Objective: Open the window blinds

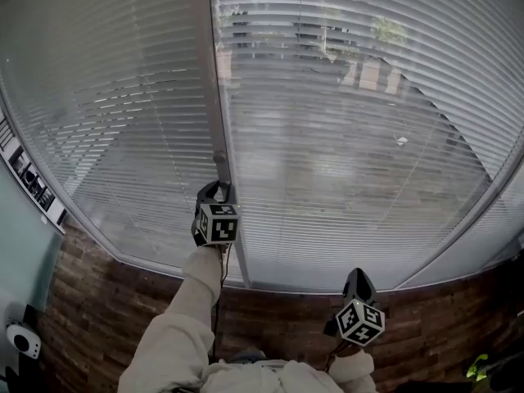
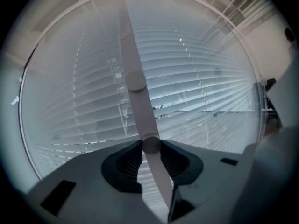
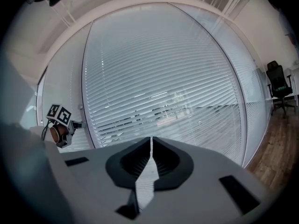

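Two white slatted blinds (image 1: 352, 121) hang over the curved window, their slats tilted enough for the street outside to show through. A pale tilt wand (image 2: 135, 83) hangs along the grey frame post (image 1: 206, 72) between them. My left gripper (image 1: 217, 187) is raised to that post. In the left gripper view its jaws (image 2: 150, 146) are shut on the wand, which runs slanted across the picture. My right gripper (image 1: 358, 278) is held low and to the right, away from the blinds. Its jaws (image 3: 151, 141) are shut with nothing between them.
A wood-patterned surface (image 1: 98, 318) lies below the window sill. A white round device (image 1: 23, 340) sits at the lower left, and a strip of small pictures (image 1: 29, 178) lines the left wall. A black office chair (image 3: 279, 85) stands at the far right.
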The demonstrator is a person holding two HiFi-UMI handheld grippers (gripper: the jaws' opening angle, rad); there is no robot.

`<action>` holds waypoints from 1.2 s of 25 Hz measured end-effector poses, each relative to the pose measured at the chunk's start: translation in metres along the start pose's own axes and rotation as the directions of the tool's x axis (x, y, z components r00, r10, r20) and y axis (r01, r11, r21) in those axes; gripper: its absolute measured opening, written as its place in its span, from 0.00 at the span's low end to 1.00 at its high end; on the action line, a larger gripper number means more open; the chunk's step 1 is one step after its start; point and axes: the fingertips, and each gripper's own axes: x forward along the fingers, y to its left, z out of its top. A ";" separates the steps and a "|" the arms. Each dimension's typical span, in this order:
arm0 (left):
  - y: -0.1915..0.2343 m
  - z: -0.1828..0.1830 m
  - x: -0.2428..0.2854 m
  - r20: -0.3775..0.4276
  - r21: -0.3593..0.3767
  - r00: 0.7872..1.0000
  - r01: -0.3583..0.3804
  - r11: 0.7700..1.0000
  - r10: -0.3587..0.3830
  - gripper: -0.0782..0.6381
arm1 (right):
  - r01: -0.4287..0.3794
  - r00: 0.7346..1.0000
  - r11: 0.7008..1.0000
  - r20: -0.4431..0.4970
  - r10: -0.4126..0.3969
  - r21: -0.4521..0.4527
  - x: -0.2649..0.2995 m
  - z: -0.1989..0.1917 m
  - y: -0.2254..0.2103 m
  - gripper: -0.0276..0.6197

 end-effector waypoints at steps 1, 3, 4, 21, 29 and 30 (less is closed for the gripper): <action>0.000 0.000 0.000 -0.001 0.017 1.000 -0.003 1.000 0.003 0.28 | 0.002 1.000 1.000 0.000 -0.002 0.000 0.000 0.000 -0.001 0.07; 0.000 -0.001 0.000 -0.004 0.047 1.000 -0.010 0.999 0.010 0.28 | 0.004 1.000 1.000 0.001 -0.004 0.000 -0.001 0.000 -0.001 0.07; 0.000 -0.001 0.000 -0.005 0.064 1.000 -0.013 0.998 0.014 0.28 | 0.005 1.000 1.000 0.002 -0.005 0.001 -0.001 0.000 -0.001 0.07; -0.002 -0.001 -0.001 -0.011 0.344 0.997 -0.074 0.936 0.083 0.28 | 0.012 1.000 1.000 0.000 -0.012 0.009 -0.003 -0.001 -0.003 0.07; -0.003 -0.002 0.001 -0.004 0.443 0.995 -0.085 0.893 0.097 0.28 | 0.009 1.000 1.000 -0.002 -0.009 0.007 -0.003 -0.001 -0.001 0.07; -0.003 -0.002 0.000 -0.004 0.443 0.996 -0.083 0.893 0.094 0.28 | 0.008 1.000 1.000 -0.002 -0.008 0.007 -0.002 -0.001 0.000 0.07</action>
